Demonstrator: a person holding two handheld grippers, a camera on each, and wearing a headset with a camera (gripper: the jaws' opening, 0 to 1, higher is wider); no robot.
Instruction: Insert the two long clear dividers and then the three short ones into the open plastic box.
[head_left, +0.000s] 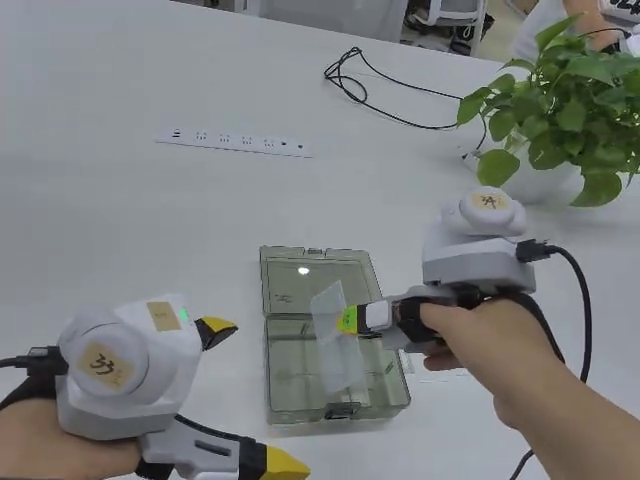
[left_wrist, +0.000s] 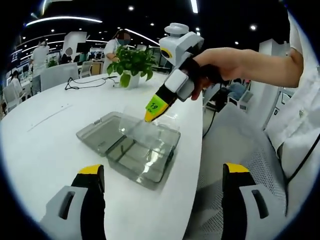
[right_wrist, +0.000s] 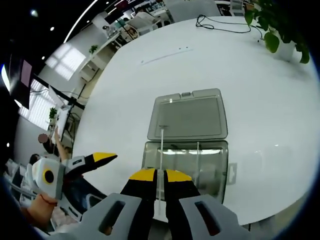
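Foreground: the left hand-held gripper (head_left: 250, 395) is held low over the table (head_left: 120, 230) with its jaws spread wide and nothing gripped. It is parked at the near-left of the box, presumably to be kept clear or ready for steadying.

Next out, the right hand-held gripper (head_left: 348, 320) is pressed together on one clear divider (head_left: 328, 300), pinched along one edge. The divider is held on edge and slightly tilted over the base half of the open plastic box (head_left: 270, 380). Its long axis is lined up front-to-hinge, likely so it can be dropped into the end slots. Whether its lower edge is already touching the base cannot be told.

In the right gripper view the divider is seen edge-on as a thin line straight ahead of the jaws. A second thin line is seen in the base beside it. Whether that is a seated divider or a moulded rib cannot be told (clear on clear). The lid is laid flat open behind the base.

Count:
- two hand-held grippers
- one box
- one divider in hand

Further back:
- one power strip (head_left: 235, 141)
- one black cable (head_left: 370, 85)
- one potted plant (head_left: 560, 100)
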